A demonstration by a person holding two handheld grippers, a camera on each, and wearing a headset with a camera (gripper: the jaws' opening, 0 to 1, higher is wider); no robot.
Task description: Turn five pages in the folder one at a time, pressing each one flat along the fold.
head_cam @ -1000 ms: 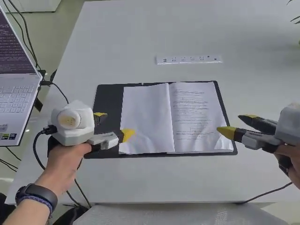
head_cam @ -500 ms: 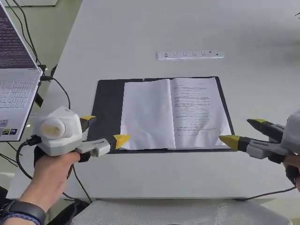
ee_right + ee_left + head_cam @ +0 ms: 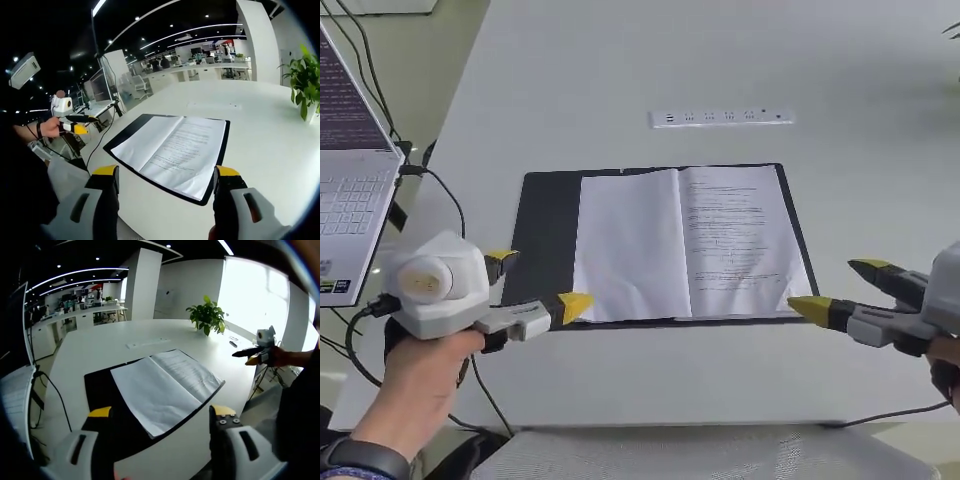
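Open-plan office, white table (image 3: 620,60) | black folder (image 3: 545,240) lies open mid-table, blank sheet left, printed pg right, print too small to read | laptop (image 3: 350,200) at left edge, pwr strip (image 3: 720,118) beyond folder | L gripper (image 3: 538,280) & R gripper (image 3: 840,286) off folder's near corners, jaws wide apart, holding nothing.
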